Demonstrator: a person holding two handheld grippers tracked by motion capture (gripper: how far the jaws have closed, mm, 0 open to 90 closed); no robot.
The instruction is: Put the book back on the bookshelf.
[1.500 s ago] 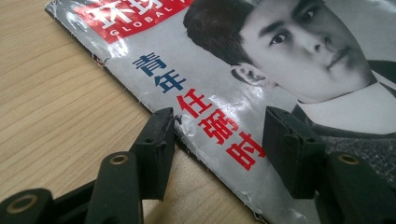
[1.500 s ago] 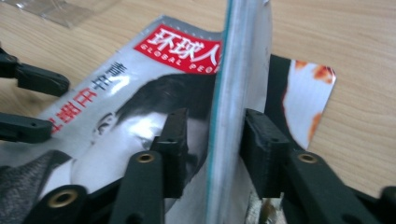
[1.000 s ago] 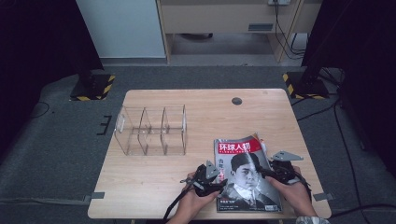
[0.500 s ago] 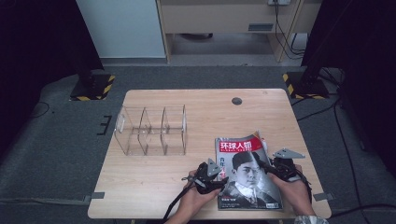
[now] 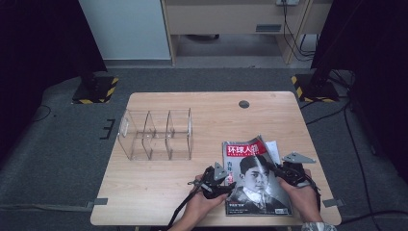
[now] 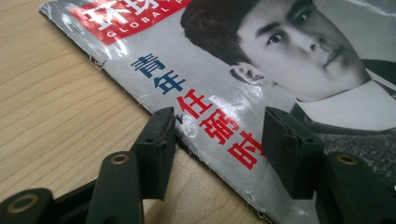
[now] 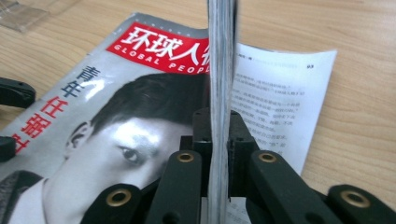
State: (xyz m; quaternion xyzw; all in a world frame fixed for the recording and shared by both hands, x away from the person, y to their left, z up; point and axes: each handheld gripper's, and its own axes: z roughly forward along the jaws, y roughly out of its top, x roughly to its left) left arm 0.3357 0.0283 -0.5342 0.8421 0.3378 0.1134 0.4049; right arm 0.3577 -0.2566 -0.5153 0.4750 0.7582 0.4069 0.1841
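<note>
A clear divider rack [image 5: 156, 134] stands left on the table [image 5: 159, 192]. Nearer, the left gripper [image 5: 222, 180] has its jaws apart, straddling the magazine's [image 5: 255, 175] left edge, apparently without pressing. At the magazine's right edge the right gripper [image 5: 278, 169] has just closed, clamping the lifted pages.

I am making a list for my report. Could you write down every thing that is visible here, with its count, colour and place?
magazine: one, grey cover with red title band, near right part of the table, right edge pinched upright.
loose page: one, white with print, under the magazine's right side.
clear divided organiser: one, transparent, left middle of the table.
table: one, light wood, round dark hole near far edge.
left gripper: one, black, jaws open at the magazine's left edge.
right gripper: one, black, has just been closing, shut on the magazine's right edge.
</note>
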